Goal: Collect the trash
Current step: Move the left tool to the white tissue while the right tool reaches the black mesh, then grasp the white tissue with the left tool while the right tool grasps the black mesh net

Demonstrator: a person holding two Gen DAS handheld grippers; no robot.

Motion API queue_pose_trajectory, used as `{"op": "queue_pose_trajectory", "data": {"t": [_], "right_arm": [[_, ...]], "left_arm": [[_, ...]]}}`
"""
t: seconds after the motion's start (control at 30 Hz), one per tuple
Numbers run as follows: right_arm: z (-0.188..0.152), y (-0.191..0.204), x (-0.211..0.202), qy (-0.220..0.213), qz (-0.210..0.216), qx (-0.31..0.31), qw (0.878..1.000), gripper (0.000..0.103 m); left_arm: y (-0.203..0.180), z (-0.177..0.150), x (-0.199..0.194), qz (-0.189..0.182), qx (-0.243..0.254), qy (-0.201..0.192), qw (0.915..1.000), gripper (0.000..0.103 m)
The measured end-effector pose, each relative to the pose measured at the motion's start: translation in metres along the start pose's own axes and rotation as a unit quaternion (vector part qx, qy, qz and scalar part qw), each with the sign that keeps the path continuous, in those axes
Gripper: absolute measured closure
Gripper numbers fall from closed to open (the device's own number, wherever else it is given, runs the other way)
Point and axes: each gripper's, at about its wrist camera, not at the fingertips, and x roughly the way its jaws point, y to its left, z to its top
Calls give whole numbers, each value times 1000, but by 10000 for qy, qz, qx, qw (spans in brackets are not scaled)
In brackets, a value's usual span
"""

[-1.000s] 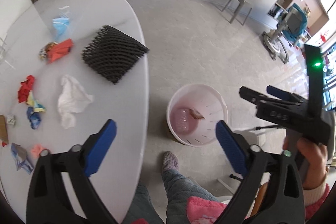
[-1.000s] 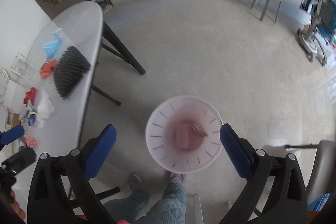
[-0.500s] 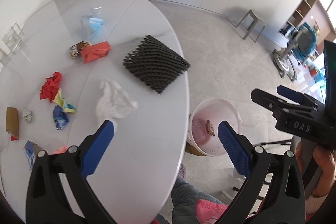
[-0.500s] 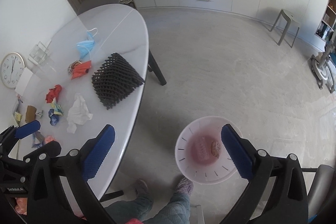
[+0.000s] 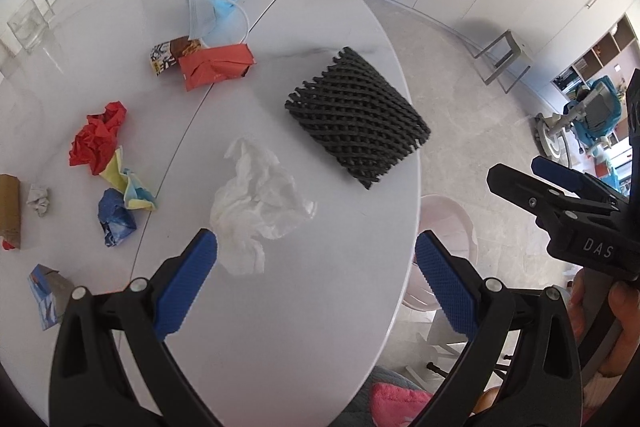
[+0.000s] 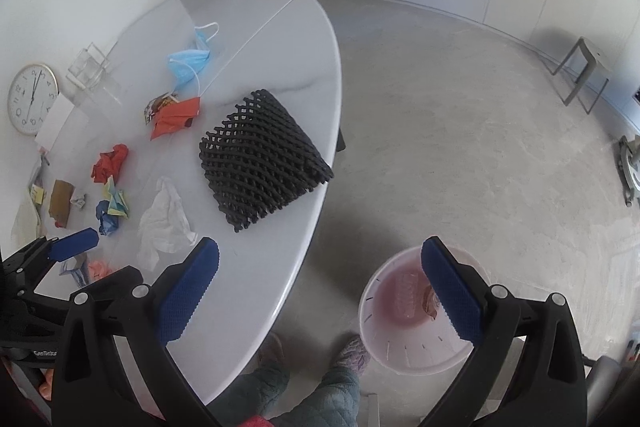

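Observation:
Trash lies scattered on the white oval table (image 5: pixel 320 307): a crumpled white tissue (image 5: pixel 256 203), a black foam net (image 5: pixel 356 123), a red wrapper (image 5: pixel 216 65), a blue face mask (image 5: pixel 212 11), a red paper ball (image 5: pixel 98 139) and a blue foil scrap (image 5: pixel 116 223). My left gripper (image 5: pixel 316 283) hovers open just short of the tissue, nothing between its fingers. My right gripper (image 6: pixel 320 287) is open too, above the table's edge, empty. The pale pink bin (image 6: pixel 416 311) stands on the floor by the table, with a brown scrap inside it.
A clear glass holder (image 5: pixel 28 23) and a brown cardboard piece (image 5: pixel 8 207) sit at the table's left. A wall clock (image 6: pixel 32 99) leans there. A person's legs and slippers (image 6: pixel 312 367) are under the table edge. A stool (image 6: pixel 580 71) stands farther off on the floor.
Both grippers swung left from over the bin toward the table. The left one now faces the tissue; both stayed open and empty.

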Motion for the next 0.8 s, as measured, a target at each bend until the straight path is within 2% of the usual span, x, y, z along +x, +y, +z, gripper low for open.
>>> {"op": "queue_pose_trajectory", "data": {"t": [0.2, 0.53, 0.7, 0.8], "right_arm": [[28, 6, 39, 280, 114, -250, 9992, 3], [62, 11, 81, 512, 187, -426, 9976, 3], [70, 18, 93, 550, 192, -623, 9964, 2], [75, 23, 99, 563, 213, -773, 9952, 2]], "left_arm": [[19, 19, 38, -18, -239, 200, 9995, 8], [40, 39, 79, 199, -536, 442, 9974, 9], [39, 36, 90, 258, -522, 660, 9961, 26], [35, 32, 88, 397, -466, 599, 9963, 39]]}}
